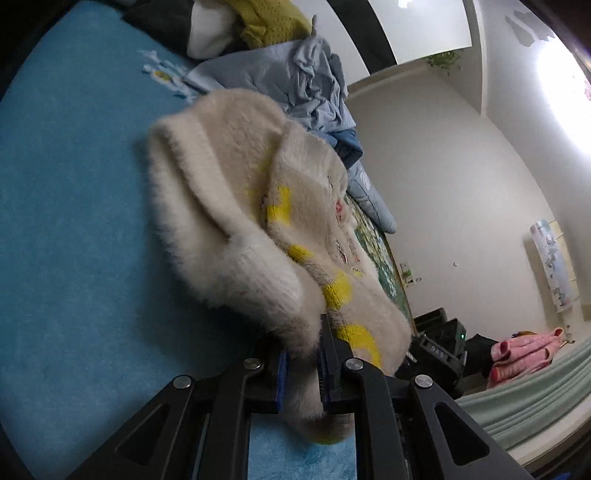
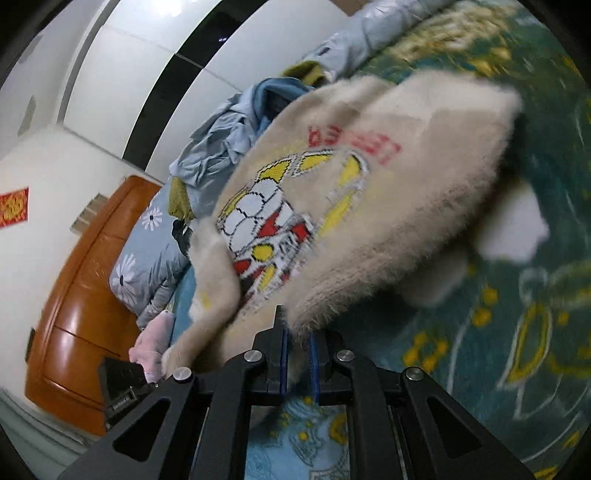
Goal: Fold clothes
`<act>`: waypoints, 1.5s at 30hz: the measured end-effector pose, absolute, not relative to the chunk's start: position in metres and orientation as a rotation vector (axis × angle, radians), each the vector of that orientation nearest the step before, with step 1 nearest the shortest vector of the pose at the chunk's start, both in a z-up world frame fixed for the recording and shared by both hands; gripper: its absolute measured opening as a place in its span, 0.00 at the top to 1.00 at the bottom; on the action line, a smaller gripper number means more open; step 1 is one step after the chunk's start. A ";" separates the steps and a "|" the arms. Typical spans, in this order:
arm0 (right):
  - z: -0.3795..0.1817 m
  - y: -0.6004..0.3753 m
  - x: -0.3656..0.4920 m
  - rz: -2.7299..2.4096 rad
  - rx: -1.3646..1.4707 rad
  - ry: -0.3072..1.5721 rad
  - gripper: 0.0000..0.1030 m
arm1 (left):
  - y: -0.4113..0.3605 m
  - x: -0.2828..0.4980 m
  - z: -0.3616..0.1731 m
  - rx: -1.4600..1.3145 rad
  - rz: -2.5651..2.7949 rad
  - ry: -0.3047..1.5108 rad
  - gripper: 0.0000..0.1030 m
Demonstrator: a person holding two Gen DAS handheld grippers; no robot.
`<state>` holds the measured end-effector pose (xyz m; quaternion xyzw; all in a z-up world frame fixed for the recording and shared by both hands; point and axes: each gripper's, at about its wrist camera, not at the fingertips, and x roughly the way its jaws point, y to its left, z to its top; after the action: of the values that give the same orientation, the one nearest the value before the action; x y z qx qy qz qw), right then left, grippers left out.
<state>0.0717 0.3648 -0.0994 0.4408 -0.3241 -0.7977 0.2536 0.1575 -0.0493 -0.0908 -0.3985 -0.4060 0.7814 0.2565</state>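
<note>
A fluffy cream sweater (image 1: 236,206) with a yellow, red and white knitted picture hangs lifted above the blue blanket (image 1: 66,221). My left gripper (image 1: 301,369) is shut on one edge of it. In the right wrist view the sweater (image 2: 388,192) shows its picture side above a green patterned bedspread (image 2: 517,332). My right gripper (image 2: 296,354) is shut on another edge of the sweater. The cloth sags between the two grips.
A heap of light blue clothes (image 1: 314,85) and a mustard knit (image 1: 269,18) lie at the bed's far end. A pink garment (image 1: 524,354) lies on a pale green cover. A wooden headboard (image 2: 85,295), a floral quilt (image 2: 147,266) and black equipment (image 1: 439,347) stand beside the bed.
</note>
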 end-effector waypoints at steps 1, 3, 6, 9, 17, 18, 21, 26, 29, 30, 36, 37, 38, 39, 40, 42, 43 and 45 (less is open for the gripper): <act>-0.099 0.364 0.074 -2.165 1.189 -0.887 0.91 | -0.049 0.158 -0.085 -1.068 2.143 -1.089 0.86; -0.094 0.360 0.079 -2.161 1.165 -0.893 0.91 | -0.048 0.158 -0.075 -1.041 2.186 -1.064 0.86; -0.083 0.356 0.096 -2.139 1.113 -0.876 0.91 | -0.058 0.171 -0.072 -1.009 2.232 -1.060 0.87; -0.087 0.346 0.108 -2.106 1.129 -0.850 0.91 | -0.064 0.183 -0.087 -1.054 2.245 -1.090 0.87; -0.107 0.339 0.113 -2.091 1.218 -0.816 0.89 | -0.071 0.197 -0.104 -1.127 2.263 -1.143 0.85; -0.104 0.341 0.114 -2.104 1.215 -0.800 0.88 | -0.072 0.198 -0.100 -1.128 2.272 -1.127 0.85; -0.098 0.355 0.117 -2.172 1.197 -0.774 0.81 | -0.077 0.194 -0.094 -1.134 2.318 -1.117 0.65; -0.101 0.407 0.111 -2.290 1.191 -0.957 0.64 | -0.113 0.182 -0.096 -1.148 2.416 -1.139 0.43; -0.096 0.432 0.101 -2.391 1.176 -1.028 0.64 | -0.128 0.154 -0.087 -1.128 2.496 -1.090 0.43; -0.092 0.439 0.099 -2.431 1.170 -1.027 0.64 | -0.131 0.140 -0.086 -1.110 2.491 -1.085 0.43; -0.058 0.459 0.062 -2.572 1.117 -0.926 0.64 | -0.136 0.064 -0.084 -1.173 2.468 -1.046 0.40; -0.055 0.457 0.054 -2.575 1.119 -0.904 0.64 | -0.133 0.054 -0.086 -1.185 2.441 -1.045 0.40; -0.052 0.454 0.046 -2.577 1.121 -0.884 0.64 | -0.130 0.041 -0.088 -1.201 2.442 -1.033 0.40; -0.050 0.450 0.039 -2.579 1.124 -0.864 0.64 | -0.127 0.029 -0.090 -1.217 2.444 -1.021 0.40; -0.048 0.447 0.031 -2.581 1.126 -0.844 0.64 | -0.124 0.016 -0.092 -1.233 2.444 -1.010 0.40; -0.044 0.445 0.020 -2.588 1.120 -0.828 0.64 | -0.119 -0.006 -0.094 -1.251 2.432 -0.993 0.40; -0.044 0.444 0.016 -2.587 1.119 -0.819 0.64 | -0.116 -0.017 -0.095 -1.258 2.421 -0.988 0.40; -0.044 0.439 0.005 -2.580 1.123 -0.797 0.64 | -0.114 -0.041 -0.098 -1.236 2.335 -1.038 0.40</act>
<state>0.0055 0.4394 -0.0437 0.3816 -0.2708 -0.8770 0.1085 -0.0409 -0.1143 -0.0981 -0.4304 -0.3615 0.8132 0.1510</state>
